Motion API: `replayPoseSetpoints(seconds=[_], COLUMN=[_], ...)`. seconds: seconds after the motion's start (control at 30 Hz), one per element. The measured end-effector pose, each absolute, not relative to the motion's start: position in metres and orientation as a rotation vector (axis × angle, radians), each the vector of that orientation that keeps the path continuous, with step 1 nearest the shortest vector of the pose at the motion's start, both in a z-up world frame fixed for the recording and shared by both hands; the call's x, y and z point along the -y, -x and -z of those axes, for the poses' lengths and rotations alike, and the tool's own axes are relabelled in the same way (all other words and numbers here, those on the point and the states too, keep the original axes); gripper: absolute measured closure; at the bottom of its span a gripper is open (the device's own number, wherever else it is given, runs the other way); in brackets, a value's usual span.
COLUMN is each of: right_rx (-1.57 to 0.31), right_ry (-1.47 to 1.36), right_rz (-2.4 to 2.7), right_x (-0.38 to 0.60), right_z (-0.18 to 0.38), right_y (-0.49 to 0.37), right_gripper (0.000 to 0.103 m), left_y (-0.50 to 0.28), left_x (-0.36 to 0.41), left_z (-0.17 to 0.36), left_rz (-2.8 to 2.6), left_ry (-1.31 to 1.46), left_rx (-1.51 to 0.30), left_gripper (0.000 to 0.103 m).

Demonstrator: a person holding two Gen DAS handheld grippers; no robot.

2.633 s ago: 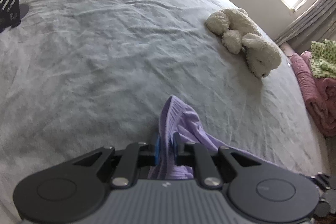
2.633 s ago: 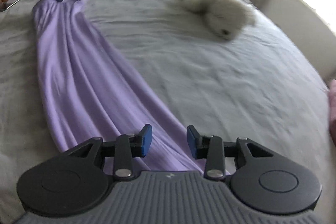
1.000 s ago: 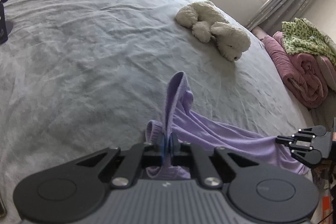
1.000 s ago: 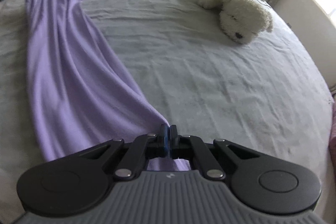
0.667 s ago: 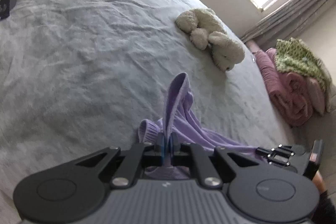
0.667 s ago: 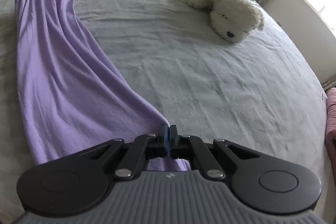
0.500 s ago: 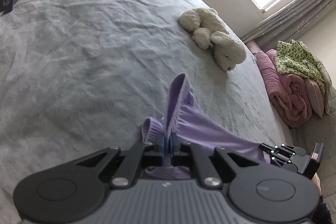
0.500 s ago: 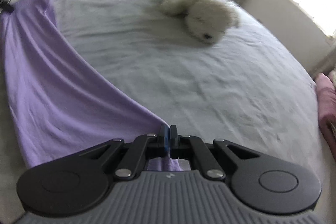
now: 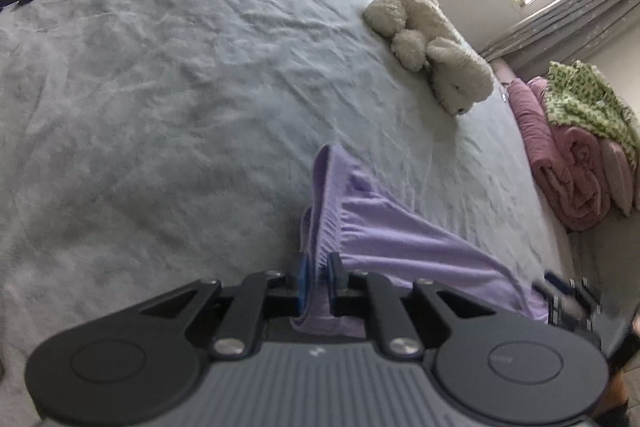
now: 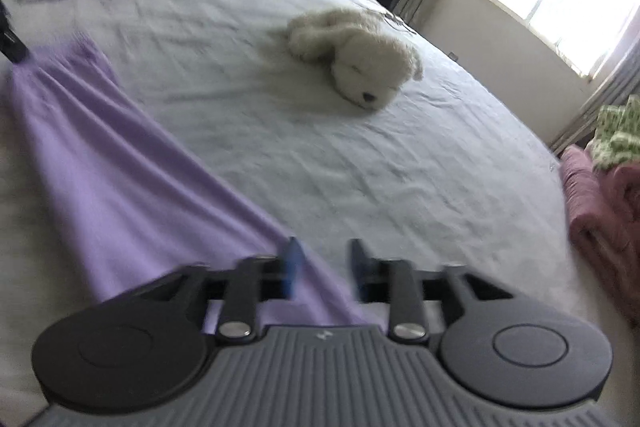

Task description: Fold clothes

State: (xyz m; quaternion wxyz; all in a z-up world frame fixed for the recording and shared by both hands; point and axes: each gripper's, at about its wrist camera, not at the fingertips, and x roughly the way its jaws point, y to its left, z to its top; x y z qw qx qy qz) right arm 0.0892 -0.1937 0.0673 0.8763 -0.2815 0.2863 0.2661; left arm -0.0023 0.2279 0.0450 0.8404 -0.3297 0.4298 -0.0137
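Each gripper (image 9: 318, 277) (image 10: 324, 267) — ribbed grey body, black linkage arms, silver screws, round black discs — ends in blue-padded jaws.

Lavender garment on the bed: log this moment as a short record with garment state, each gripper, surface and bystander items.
garment: lavender garment, stretched long across the bed, waistband end bunched
left gripper: narrow gap, waistband fabric between the fingers
right gripper: open, fabric lying between the fingers
surface: grey bedsheet, wrinkled
bystanders: white plush dog; pink blanket beside the bed
image quality: right wrist view blurred
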Motion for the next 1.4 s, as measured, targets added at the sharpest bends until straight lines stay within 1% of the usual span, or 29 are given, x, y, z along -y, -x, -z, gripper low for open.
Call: replayPoseSetpoints(seconds=[0.1,0.2,0.23,0.27,0.33,0.43,0.5,0.53,0.6,0.67,0.9,1.1,1.4], right_rx=[-0.617,-0.655,-0.669,-0.684,-0.713,-0.788,-0.803,-0.805,-0.803,-0.792,-0.781,-0.737,-0.645], right_ry=[0.54,0.517,0.511,0.501,0.481,0.421,0.398,0.385,0.356,0.327,0.272,0.266,0.216], right_rz=[-0.618,-0.644,-0.649,-0.644,-0.634,-0.601,-0.581,-0.575,-0.564,-0.554,-0.568,-0.557,-0.609], right_x=[0.199,0.197,0.197,0.197,0.198,0.204,0.211,0.214,0.217,0.217,0.216,0.216,0.217], right_z=[-0.071,-0.06,-0.055,-0.051,-0.042,-0.035,-0.031,-0.029,-0.027,-0.024,-0.021,-0.021,-0.033], right_y=[-0.051,-0.018,-0.009,-0.004,0.006,0.005,0.005,0.003,-0.001,-0.004,-0.018,-0.034,-0.042], right_gripper=[0.06,0.06,0.06,0.06,0.06,0.06,0.06,0.06,0.06,0.06,0.058,0.058,0.057], left_y=[0.003,0.004,0.004,0.005,0.007,0.011,0.012,0.011,0.009,0.006,0.013,-0.008,-0.016], left_x=[-0.23,-0.231,-0.231,-0.232,-0.234,-0.239,-0.237,-0.234,-0.225,-0.216,-0.177,-0.152,-0.147], left_z=[-0.046,-0.046,-0.047,-0.048,-0.051,-0.056,-0.057,-0.056,-0.053,-0.051,-0.075,-0.05,-0.049], left_rz=[0.04,0.047,0.05,0.051,0.044,0.034,0.059,0.07,0.077,0.074,0.16,0.124,0.082], left_ry=[0.712,0.734,0.739,0.744,0.752,0.762,0.75,0.739,0.716,0.693,0.519,0.454,0.428], left_rx=[-0.904,-0.896,-0.891,-0.885,-0.865,-0.826,-0.822,-0.825,-0.843,-0.86,-0.756,-0.906,-0.925], left_gripper=[0.092,0.091,0.09,0.085,0.083,0.083,0.082,0.081,0.074,0.071,0.071,0.071,0.071])
